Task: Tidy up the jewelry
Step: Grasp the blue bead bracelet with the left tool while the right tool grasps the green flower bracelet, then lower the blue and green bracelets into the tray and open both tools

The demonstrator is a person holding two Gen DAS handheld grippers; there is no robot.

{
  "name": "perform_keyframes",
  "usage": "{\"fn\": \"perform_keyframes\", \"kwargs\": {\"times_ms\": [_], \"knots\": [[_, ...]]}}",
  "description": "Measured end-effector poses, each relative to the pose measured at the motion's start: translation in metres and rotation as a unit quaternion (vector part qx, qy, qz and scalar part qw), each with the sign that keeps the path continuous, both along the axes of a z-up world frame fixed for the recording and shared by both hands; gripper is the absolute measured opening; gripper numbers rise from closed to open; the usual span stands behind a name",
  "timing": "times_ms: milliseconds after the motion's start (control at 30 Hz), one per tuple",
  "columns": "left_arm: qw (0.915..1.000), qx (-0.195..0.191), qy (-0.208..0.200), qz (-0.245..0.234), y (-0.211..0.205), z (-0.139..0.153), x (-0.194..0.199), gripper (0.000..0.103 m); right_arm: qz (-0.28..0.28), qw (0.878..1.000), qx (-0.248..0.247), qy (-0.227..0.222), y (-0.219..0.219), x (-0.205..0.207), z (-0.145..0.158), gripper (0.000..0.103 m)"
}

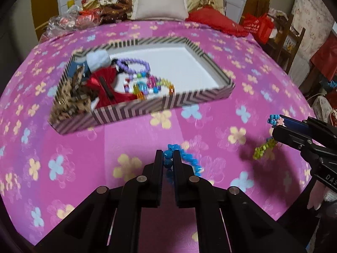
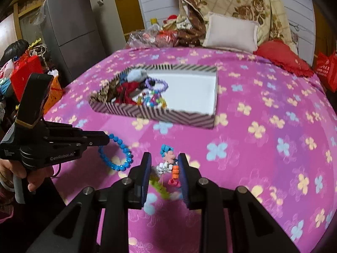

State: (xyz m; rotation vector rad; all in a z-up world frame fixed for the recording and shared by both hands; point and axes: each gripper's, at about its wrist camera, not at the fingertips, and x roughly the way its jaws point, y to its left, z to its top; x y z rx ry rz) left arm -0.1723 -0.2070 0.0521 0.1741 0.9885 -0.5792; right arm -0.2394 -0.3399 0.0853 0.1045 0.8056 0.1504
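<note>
My left gripper [image 1: 168, 155] is shut on a blue bead bracelet [image 1: 190, 161], which hangs from its tips above the pink flowered bedspread; it also shows in the right wrist view [image 2: 120, 158]. My right gripper [image 2: 165, 158] holds a multicoloured bead bracelet [image 2: 168, 165] between its pads, lifted off the bed; its blue and green beads show in the left wrist view [image 1: 263, 147]. The striped tray [image 1: 160, 103] lies ahead on the bed, with several bracelets, a red cloth and a feathered piece in its left part [image 2: 151, 97].
A white pillow [image 1: 160, 4], a red cushion [image 2: 282, 59] and piled bedding lie at the head of the bed. Plastic bags [image 1: 63, 21] sit at the far left corner. A grey fridge [image 2: 69, 25] stands left of the bed.
</note>
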Motion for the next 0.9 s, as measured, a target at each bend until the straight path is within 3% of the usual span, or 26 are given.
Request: {"fn": "perform_keyframes", "kwargs": {"times_ms": [533,800,900], "knots": [[0.9981,0.000,-0.061,0.009,-0.029,0.067,0.055,0.011,-0.013,0.999,0.006,-0.047,-0.019,0.067,0.051,0.026],[0.9984,-0.011,-0.056,-0.001,-0.073,0.064,0.092,0.012,-0.025,0.998,0.055,-0.023,-0.033,0.108,0.030,0.026],[0.9996,-0.021,-0.014,0.008,-0.083,0.044,0.119,0.012,-0.028,0.997,0.071,-0.009,-0.039,0.124,0.017,0.026]]}}
